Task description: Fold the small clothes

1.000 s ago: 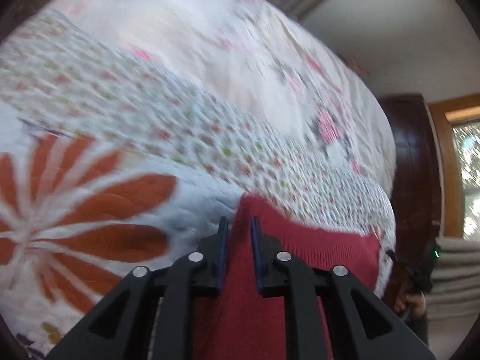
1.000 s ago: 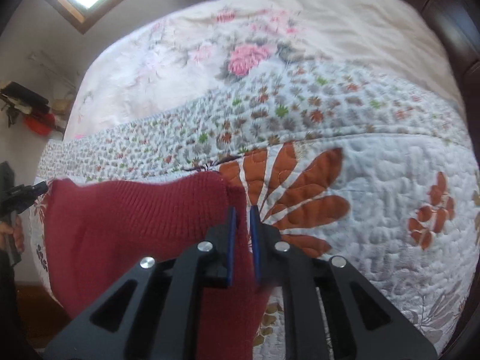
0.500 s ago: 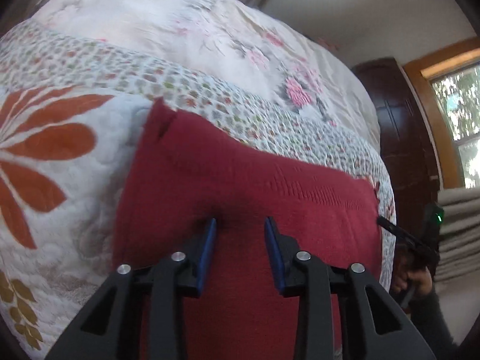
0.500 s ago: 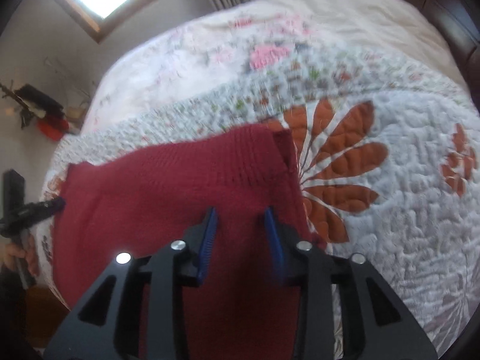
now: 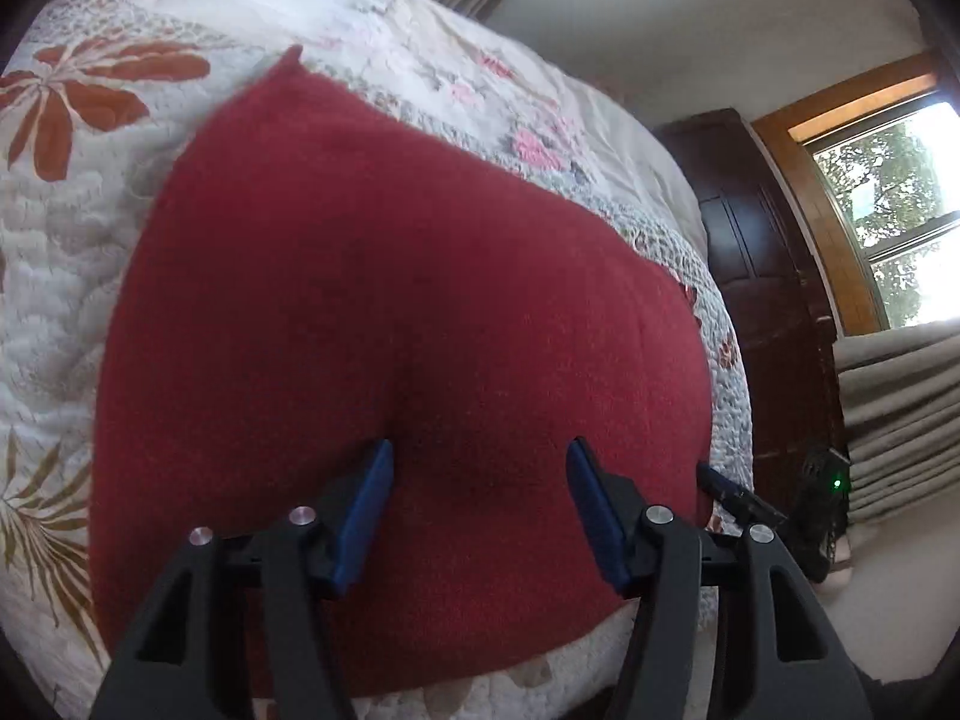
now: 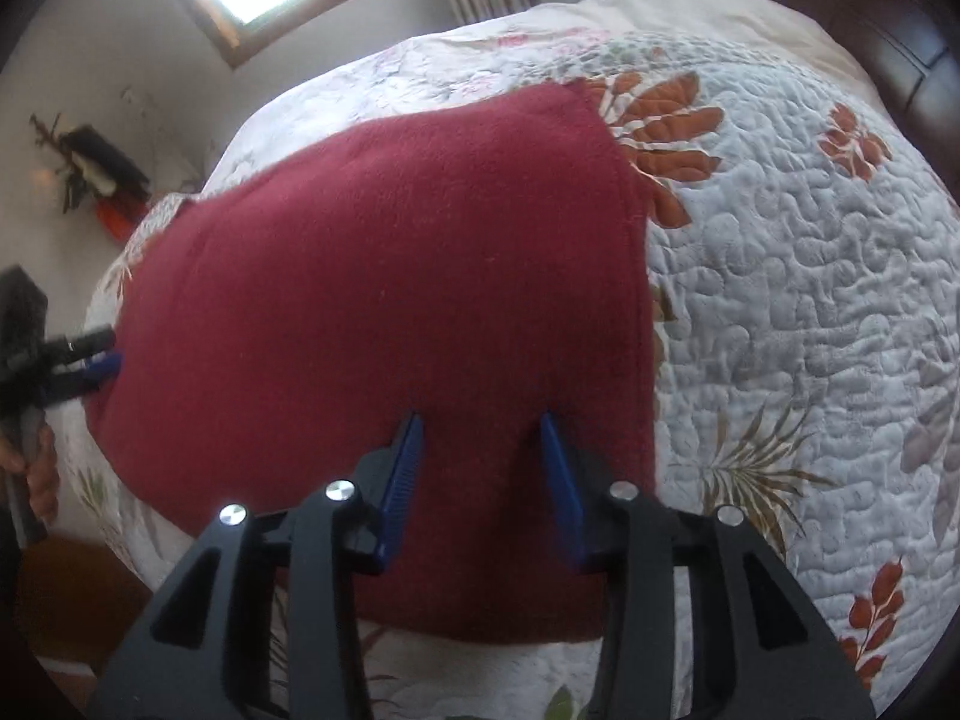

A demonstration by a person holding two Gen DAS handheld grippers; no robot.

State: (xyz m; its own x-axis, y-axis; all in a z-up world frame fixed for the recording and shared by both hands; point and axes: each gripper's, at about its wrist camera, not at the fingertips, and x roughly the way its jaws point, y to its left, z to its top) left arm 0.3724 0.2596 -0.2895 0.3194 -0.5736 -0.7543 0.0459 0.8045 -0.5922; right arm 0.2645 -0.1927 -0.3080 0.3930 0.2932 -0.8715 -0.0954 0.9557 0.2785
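A dark red knit garment point(image 5: 390, 312) lies spread flat on the quilted bed, also filling the middle of the right wrist view point(image 6: 372, 276). My left gripper point(image 5: 480, 465) hovers open over the garment's near edge, with nothing between its blue pads. My right gripper point(image 6: 480, 423) is also open above the garment's near right part, its fingers apart and empty. The right gripper point(image 5: 729, 489) shows at the garment's right edge in the left wrist view. At the garment's left edge in the right wrist view is the left gripper point(image 6: 90, 360).
The white quilt point(image 6: 810, 300) with orange leaf prints extends to the right of the garment. A dark wooden bed frame point(image 5: 774, 324) and a window point(image 5: 894, 216) stand beyond the bed. A hand point(image 6: 36, 468) holds the left gripper's handle.
Both grippers were shut on the garment's far corners a second ago. They have opened, let go and drawn back toward the near edge; the garment now lies flat.
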